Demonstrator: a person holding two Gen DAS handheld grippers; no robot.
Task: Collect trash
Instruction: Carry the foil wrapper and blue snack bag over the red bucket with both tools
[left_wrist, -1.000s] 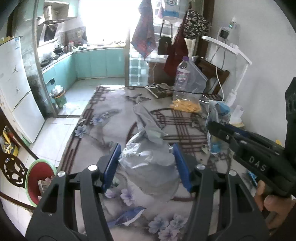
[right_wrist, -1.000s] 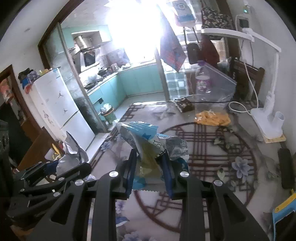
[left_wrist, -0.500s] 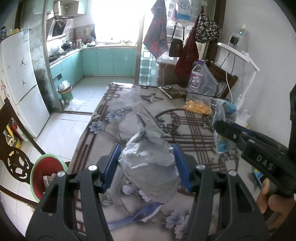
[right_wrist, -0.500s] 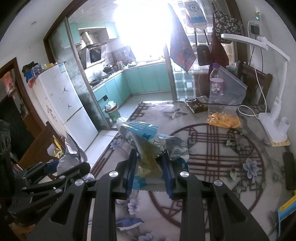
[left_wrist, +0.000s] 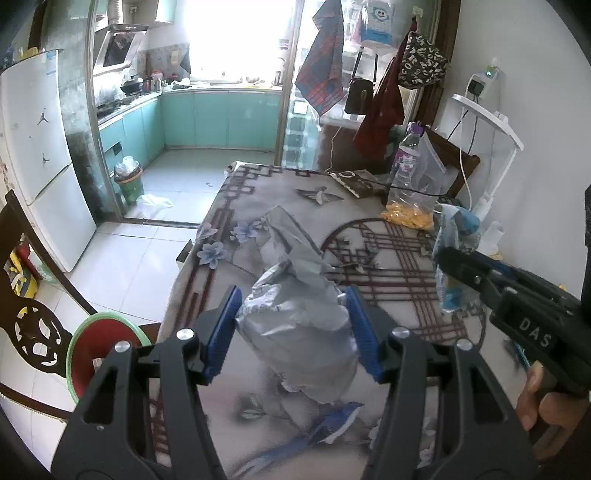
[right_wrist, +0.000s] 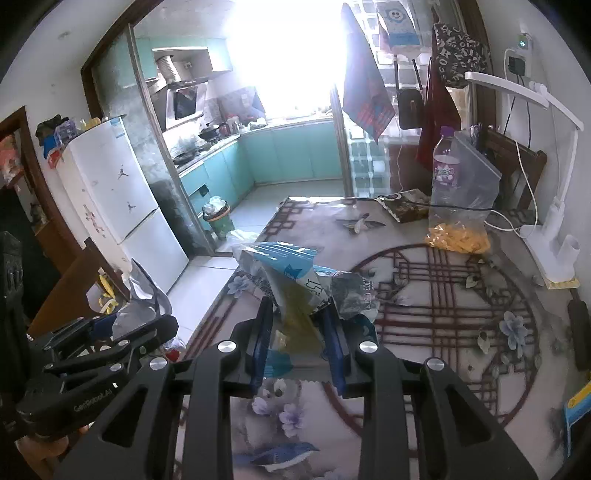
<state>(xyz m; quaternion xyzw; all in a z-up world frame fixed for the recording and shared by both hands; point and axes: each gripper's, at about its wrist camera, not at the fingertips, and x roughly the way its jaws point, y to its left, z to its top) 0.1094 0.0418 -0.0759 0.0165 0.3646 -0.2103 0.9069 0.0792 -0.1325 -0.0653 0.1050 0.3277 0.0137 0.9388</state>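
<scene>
Left tool (left_wrist: 291, 328) grips my crumpled silver bag (left_wrist: 295, 317) at frame centre above the worktop (left_wrist: 369, 258); right tool (right_wrist: 297, 339) pinches the blue snack wrapper (right_wrist: 291, 280). Both feel light, soft, slippery, so I'd grip the bunched middles.

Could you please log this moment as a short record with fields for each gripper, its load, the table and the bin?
left gripper: shut on crumpled silver foil bag
right gripper: shut on blue and yellow snack wrapper
table: floral patterned cloth; clear plastic bag of yellow pieces at far side
bin: red basin with green rim on floor, left of table
</scene>
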